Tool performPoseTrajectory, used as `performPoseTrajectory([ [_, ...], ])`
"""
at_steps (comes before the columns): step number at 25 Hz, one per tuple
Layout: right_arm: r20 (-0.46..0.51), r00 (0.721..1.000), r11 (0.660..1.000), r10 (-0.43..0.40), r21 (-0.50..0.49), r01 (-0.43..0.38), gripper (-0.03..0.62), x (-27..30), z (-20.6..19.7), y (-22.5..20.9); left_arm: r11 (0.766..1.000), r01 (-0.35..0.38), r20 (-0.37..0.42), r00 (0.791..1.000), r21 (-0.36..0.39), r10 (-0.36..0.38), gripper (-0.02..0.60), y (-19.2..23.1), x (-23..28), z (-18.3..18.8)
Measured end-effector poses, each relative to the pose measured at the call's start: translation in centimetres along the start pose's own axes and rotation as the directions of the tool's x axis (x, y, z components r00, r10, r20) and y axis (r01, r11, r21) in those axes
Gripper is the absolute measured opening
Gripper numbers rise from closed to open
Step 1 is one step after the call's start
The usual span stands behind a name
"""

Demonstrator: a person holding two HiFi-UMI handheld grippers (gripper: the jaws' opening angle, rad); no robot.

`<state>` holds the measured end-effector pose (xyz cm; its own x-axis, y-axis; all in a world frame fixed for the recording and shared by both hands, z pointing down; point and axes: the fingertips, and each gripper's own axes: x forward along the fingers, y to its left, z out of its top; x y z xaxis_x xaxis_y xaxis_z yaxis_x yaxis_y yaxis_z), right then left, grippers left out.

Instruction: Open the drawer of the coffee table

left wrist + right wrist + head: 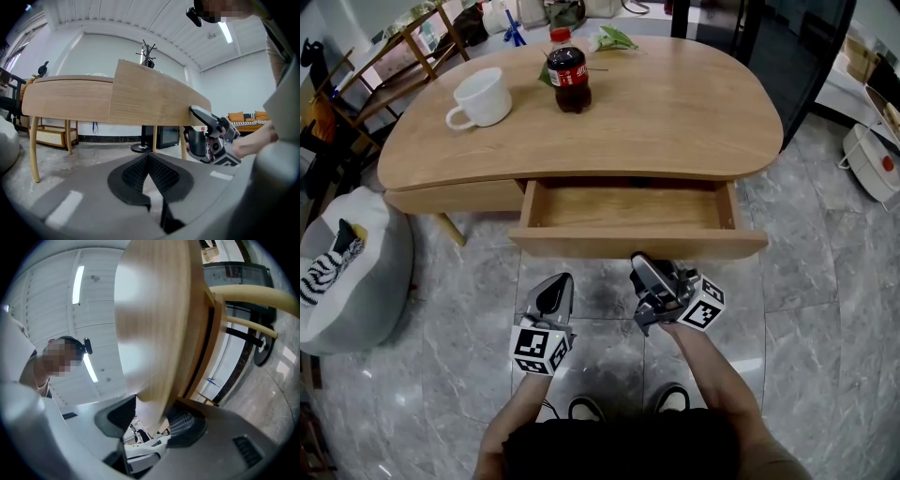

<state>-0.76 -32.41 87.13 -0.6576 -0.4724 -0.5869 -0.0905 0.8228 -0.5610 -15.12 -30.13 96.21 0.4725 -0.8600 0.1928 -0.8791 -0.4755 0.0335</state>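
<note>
- While the drawer [628, 208] stands pulled well out from under the coffee table [675, 103] top, the right gripper [150, 416] has its jaws closed on the lower edge of the drawer front [637, 246].
- The left gripper [149, 158] hangs just beside it, jaws together, holding nothing.
- Stiff wood, probably light since it looks empty; the smooth, handleless front could slip, so a mid-edge hold should pull straightest.

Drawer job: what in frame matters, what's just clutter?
Job: drawer, pulled out; coffee table; right gripper, fingers on the drawer front.
Idle or lying about: white mug; cola bottle; left gripper, shut and empty.
</note>
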Motion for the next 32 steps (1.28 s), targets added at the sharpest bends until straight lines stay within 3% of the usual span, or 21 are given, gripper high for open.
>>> performPoseTrajectory([
  [6,-0.063,0.998,0.999,-0.023,-0.027,0.021,0.190,-0.8,-1.2,-0.3,1.000,-0.004,0.001,1.000,-0.013,0.004,0.006,0.2,0.1,-0.1],
  [9,-0.124,0.988,0.994,-0.088,-0.075,0.080,0.190,-1.8,-2.1,-0.8,1.000,0.000,0.000,1.000,-0.011,0.000,0.006,0.1,0.1,-0.1],
  [12,-0.218,0.949,0.962,-0.226,-0.201,0.183,0.162,-3.3,-3.5,-1.2,1.000,0.004,-0.002,1.000,-0.005,-0.004,0.006,0.0,-0.1,-0.1],
  [15,-0.278,0.883,0.888,-0.377,-0.381,0.259,0.027,-4.7,-4.1,-0.3,1.000,0.005,-0.003,1.000,-0.006,-0.005,0.006,-0.1,-0.3,0.2],
  [17,-0.323,0.837,0.829,-0.441,-0.504,0.243,0.008,-5.0,-4.5,0.9,1.000,0.006,-0.003,1.000,-0.002,-0.006,0.006,-0.2,-0.3,0.5],
  [21,-0.389,0.771,0.767,-0.503,-0.612,0.191,0.006,-5.9,-5.3,1.9,1.000,0.007,0.004,1.000,0.002,-0.007,0.006,-0.5,-0.5,1.5],
  [23,-0.407,0.731,0.713,-0.547,-0.684,0.152,0.006,-5.7,-5.4,1.8,1.000,0.014,0.010,1.000,0.008,-0.014,0.006,-0.8,-0.5,2.1],
  [26,-0.414,0.701,0.648,-0.580,-0.756,0.090,0.006,-4.6,-5.2,2.7,0.999,0.024,-0.003,1.000,0.027,-0.024,0.006,-1.1,-0.9,2.6],
  [28,-0.421,0.705,0.641,-0.571,-0.765,0.062,0.006,-3.6,-5.0,3.8,0.999,0.027,-0.016,1.000,0.033,-0.026,0.006,-1.1,-1.5,2.9],
  [32,-0.440,0.705,0.658,-0.557,-0.751,0.051,0.006,-1.8,-3.8,5.1,1.000,0.027,-0.035,0.999,0.004,-0.027,0.006,-0.7,-2.1,4.1],
])
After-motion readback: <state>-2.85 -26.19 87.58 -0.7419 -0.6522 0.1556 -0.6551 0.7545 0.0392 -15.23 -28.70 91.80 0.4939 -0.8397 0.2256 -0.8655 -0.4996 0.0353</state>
